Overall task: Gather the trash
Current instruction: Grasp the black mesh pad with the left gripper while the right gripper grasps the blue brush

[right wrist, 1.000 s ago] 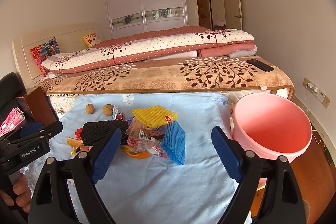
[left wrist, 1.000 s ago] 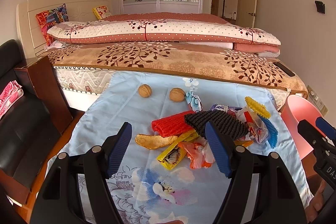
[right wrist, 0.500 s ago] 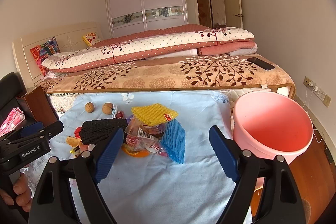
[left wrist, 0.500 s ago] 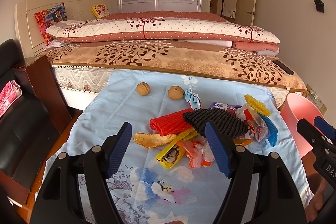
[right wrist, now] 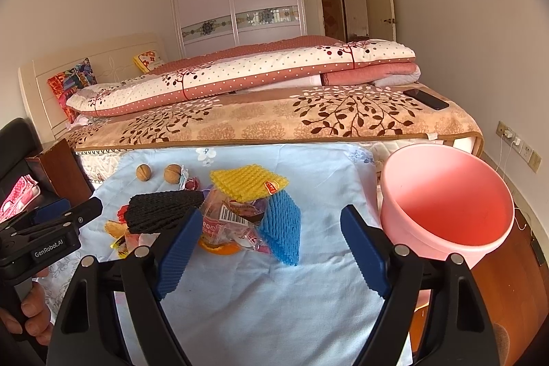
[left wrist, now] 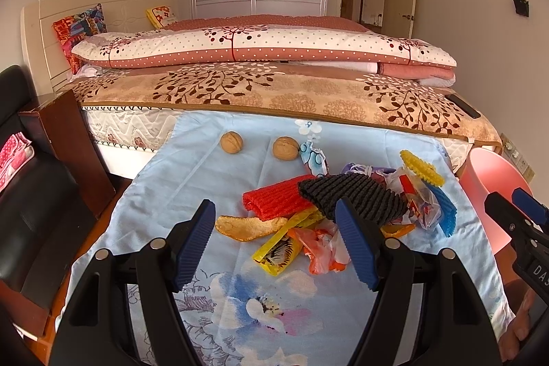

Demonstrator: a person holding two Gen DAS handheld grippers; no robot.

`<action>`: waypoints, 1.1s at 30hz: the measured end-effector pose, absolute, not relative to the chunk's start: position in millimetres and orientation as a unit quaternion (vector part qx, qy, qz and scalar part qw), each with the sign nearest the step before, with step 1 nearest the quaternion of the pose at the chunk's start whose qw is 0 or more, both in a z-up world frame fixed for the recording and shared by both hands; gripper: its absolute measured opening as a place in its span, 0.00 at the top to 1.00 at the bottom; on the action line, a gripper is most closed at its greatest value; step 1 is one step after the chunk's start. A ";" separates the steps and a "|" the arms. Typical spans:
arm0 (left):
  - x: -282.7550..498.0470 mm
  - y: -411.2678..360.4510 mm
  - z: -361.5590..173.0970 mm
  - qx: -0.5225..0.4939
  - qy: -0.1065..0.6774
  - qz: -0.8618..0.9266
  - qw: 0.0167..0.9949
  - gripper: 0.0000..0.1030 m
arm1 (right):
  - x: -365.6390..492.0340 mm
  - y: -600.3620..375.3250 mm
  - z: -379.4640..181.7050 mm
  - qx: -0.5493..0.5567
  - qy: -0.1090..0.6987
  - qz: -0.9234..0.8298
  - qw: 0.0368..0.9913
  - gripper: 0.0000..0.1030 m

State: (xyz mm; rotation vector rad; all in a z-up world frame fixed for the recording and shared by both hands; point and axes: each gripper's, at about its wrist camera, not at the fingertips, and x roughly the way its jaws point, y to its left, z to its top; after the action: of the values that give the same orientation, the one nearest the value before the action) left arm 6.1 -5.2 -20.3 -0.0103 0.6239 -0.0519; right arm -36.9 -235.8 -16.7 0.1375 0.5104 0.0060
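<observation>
The right gripper (right wrist: 271, 246) stands wide with nothing between its jaws; they have just been closing a little, though no pad touches anything. The left gripper (left wrist: 274, 242) is likewise wide and empty, hanging just short of the trash.

Straight ahead of the right gripper lies the clear snack wrapper (right wrist: 233, 225), with the blue foam net (right wrist: 283, 228) leaning against it on the right and the yellow foam net (right wrist: 247, 184) resting on top beyond. Ahead of the left gripper sit the orange peel (left wrist: 248, 225), the yellow wrapper (left wrist: 281, 246) and the crumpled orange bag (left wrist: 319, 249), with the red foam net (left wrist: 274, 198) and black foam net (left wrist: 353, 194) behind them. The pink bucket (right wrist: 446, 204) stands to the right of the right gripper, off the edge of the blue cloth (right wrist: 257, 297).

The pieces overlap, so a pinch on one is likely to drag its neighbours or drop them short of the bucket. The thin film may slip from the pads, and a low grab could catch the cloth and pull the whole heap. The two walnuts (left wrist: 260, 144), beyond the pile, could roll if the cloth shifts.

What lies under the black net and the wrapper is hidden. The bucket's base is cut off, and its bottom shows nothing I can make out.
</observation>
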 end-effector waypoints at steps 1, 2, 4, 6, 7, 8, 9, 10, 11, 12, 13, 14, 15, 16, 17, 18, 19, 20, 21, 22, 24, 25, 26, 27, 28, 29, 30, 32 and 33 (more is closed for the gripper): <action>6.6 -4.2 -20.3 -0.008 0.308 -0.028 0.951 0.29 | -36.2 -236.1 -17.3 0.068 0.253 0.003 0.965 0.21; 7.2 -2.8 -20.4 -0.011 0.308 -0.029 0.951 0.29 | -35.6 -236.2 -18.0 0.068 0.254 0.002 0.965 0.22; 8.4 1.4 -20.8 -0.017 0.310 -0.031 0.950 0.29 | -34.5 -236.3 -19.1 0.068 0.257 0.002 0.964 0.22; 9.3 6.4 -21.6 -0.024 0.314 -0.037 0.948 0.29 | -32.5 -236.9 -20.0 0.068 0.260 0.003 0.963 0.23; 9.7 8.7 -22.2 -0.027 0.317 -0.040 0.947 0.29 | -31.9 -236.9 -20.7 0.068 0.261 0.003 0.963 0.23; 9.6 10.8 -22.9 -0.030 0.318 -0.044 0.947 0.29 | -31.4 -236.9 -21.4 0.068 0.262 0.004 0.963 0.23; 9.0 12.6 -23.6 -0.034 0.318 -0.052 0.946 0.29 | -30.8 -237.0 -22.3 0.067 0.264 0.004 0.962 0.23; 8.3 13.8 -24.0 -0.035 0.318 -0.061 0.945 0.29 | -30.1 -237.1 -23.3 0.066 0.265 0.005 0.962 0.23; 6.7 15.2 -24.2 -0.035 0.317 -0.069 0.945 0.29 | -29.3 -237.2 -24.3 0.066 0.266 0.005 0.962 0.24; 5.1 16.0 -24.3 -0.035 0.314 -0.076 0.946 0.29 | -28.5 -237.1 -25.2 0.066 0.268 0.006 0.961 0.24; 3.3 16.6 -24.4 -0.035 0.312 -0.085 0.946 0.29 | -27.7 -237.2 -26.2 0.066 0.270 0.007 0.961 0.24; 1.5 16.8 -24.4 -0.035 0.311 -0.096 0.945 0.29 | -26.6 -237.1 -27.1 0.066 0.272 0.008 0.960 0.24; -0.1 16.1 -24.5 -0.037 0.313 -0.109 0.943 0.29 | -25.9 -236.9 -28.0 0.066 0.274 0.010 0.960 0.25; -1.0 14.2 -24.7 -0.040 0.314 -0.122 0.941 0.29 | -24.8 -236.6 -29.2 0.066 0.275 0.010 0.959 0.25; -1.4 13.1 -24.5 -0.043 0.315 -0.132 0.939 0.29 | -23.7 -235.9 -30.6 0.065 0.278 0.011 0.958 0.26; -0.9 10.2 -24.4 -0.045 0.315 -0.143 0.937 0.29 | -23.0 -235.1 -31.8 0.066 0.280 0.014 0.958 0.27; -0.1 7.6 -23.9 -0.046 0.316 -0.151 0.936 0.29 | -21.9 -235.0 -32.8 0.066 0.283 0.015 0.957 0.27; 1.0 3.2 -23.3 -0.044 0.316 -0.158 0.934 0.29 | -21.1 -234.7 -34.0 0.067 0.286 0.017 0.956 0.27; 2.5 -0.4 -22.9 -0.042 0.317 -0.163 0.934 0.31 | -20.5 -234.5 -34.8 0.067 0.288 0.017 0.955 0.27; 4.4 -3.8 -23.0 -0.038 0.318 -0.166 0.933 0.33 | -20.0 -234.7 -35.4 0.067 0.289 0.018 0.955 0.27; 9.0 -8.7 -24.9 -0.037 0.324 -0.173 0.929 0.35 | -19.2 -235.6 -36.6 0.067 0.291 0.018 0.954 0.28; 11.3 -10.7 -26.0 -0.038 0.327 -0.175 0.928 0.35 | -19.1 -236.5 -37.1 0.068 0.291 0.018 0.954 0.28; 13.6 -12.3 -27.3 -0.039 0.331 -0.176 0.926 0.35 | -18.9 -237.3 -37.6 0.069 0.292 0.018 0.954 0.27; 15.9 -14.0 -28.7 -0.041 0.336 -0.179 0.924 0.35 | -18.7 -238.0 -38.3 0.069 0.293 0.018 0.954 0.27; 18.2 -15.4 -30.0 -0.044 0.341 -0.181 0.921 0.35 | -18.1 -239.1 -38.9 0.070 0.294 0.017 0.953 0.27; 20.4 -16.4 -32.3 -0.046 0.348 -0.183 0.918 0.35 | -17.2 -239.7 -40.0 0.071 0.296 0.017 0.952 0.28; 23.1 -18.2 -33.9 -0.046 0.353 -0.183 0.916 0.36 | -16.1 -240.3 -41.0 0.071 0.298 0.017 0.952 0.28; 29.7 -21.9 -38.0 -0.046 0.365 -0.184 0.912 0.42 | -14.5 -241.6 -42.7 0.075 0.300 0.019 0.951 0.28; 33.1 -23.0 -39.6 -0.050 0.372 -0.185 0.908 0.44 | -13.7 -242.1 -43.5 0.076 0.302 0.019 0.950 0.28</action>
State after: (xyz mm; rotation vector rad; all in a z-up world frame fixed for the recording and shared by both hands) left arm 33.1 -23.0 -39.6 -0.1028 0.7686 -0.3822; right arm -13.7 -242.0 -43.5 0.1549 0.6138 0.0392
